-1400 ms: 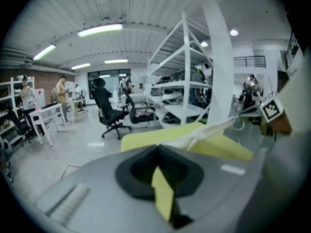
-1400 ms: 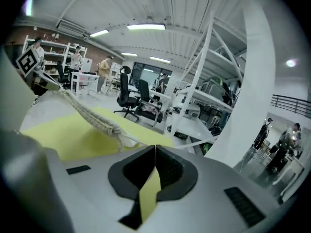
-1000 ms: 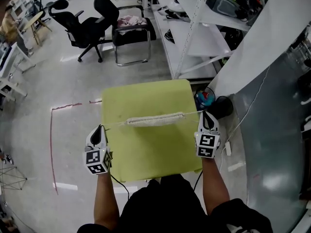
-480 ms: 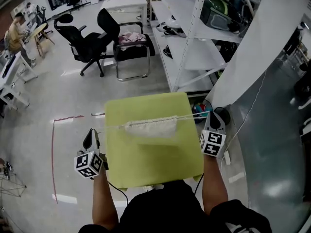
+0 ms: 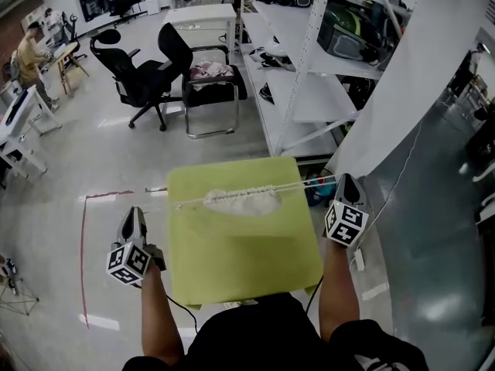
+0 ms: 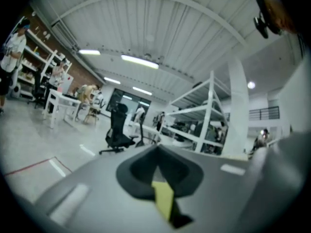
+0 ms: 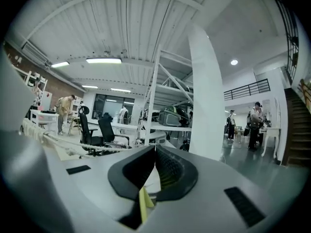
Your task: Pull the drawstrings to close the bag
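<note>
Over the green table [image 5: 232, 253], the bag [image 5: 241, 201] has bunched narrower on its drawstrings [image 5: 303, 185].

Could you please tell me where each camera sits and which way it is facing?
Head view: on the person's head, looking steeply down at the table, bag, left gripper, right gripper and both forearms.
Left gripper view: on that gripper, facing level along its shut jaws.
Right gripper view: likewise, drawstrings at left.
Shared: office chairs and shelving.

Bright, even indoor lighting; fisheye-warped edges.
</note>
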The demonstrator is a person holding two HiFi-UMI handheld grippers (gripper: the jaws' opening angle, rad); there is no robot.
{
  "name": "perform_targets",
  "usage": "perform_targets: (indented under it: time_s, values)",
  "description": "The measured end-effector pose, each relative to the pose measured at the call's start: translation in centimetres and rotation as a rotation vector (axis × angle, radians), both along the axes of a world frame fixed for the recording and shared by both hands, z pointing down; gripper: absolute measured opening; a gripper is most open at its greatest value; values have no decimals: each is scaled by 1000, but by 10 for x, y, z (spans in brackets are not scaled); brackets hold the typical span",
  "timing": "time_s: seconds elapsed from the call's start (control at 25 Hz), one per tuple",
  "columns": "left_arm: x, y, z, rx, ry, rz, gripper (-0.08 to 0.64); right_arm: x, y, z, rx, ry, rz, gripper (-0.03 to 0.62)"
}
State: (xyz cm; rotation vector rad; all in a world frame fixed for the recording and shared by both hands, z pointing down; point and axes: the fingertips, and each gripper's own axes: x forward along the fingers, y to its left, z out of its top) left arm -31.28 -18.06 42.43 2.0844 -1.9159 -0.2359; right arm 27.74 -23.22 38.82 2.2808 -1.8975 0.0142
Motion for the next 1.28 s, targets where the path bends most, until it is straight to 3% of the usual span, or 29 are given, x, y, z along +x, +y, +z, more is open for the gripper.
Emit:
perform_targets:
  time_s: [0.12, 0.2, 0.44, 0.96, 1.28]
  values:
    - [-5, 1, 3, -1, 88, 2, 6, 9, 0, -5, 18, -55, 16, 11]
    - [-9, 2, 4, 0, 108, -1, 5, 15, 1, -6, 28, -85, 26, 11]
    - [-16, 8, -9, 12, -6, -20, 5, 27, 8, -13, 55, -74, 39, 11]
    - [-55, 18, -17, 33, -9, -46, 5, 34, 6, -35, 106, -118, 1, 11]
    - [-44, 8, -33, 44, -124, -63, 6, 28, 6, -32, 94, -36, -11, 11]
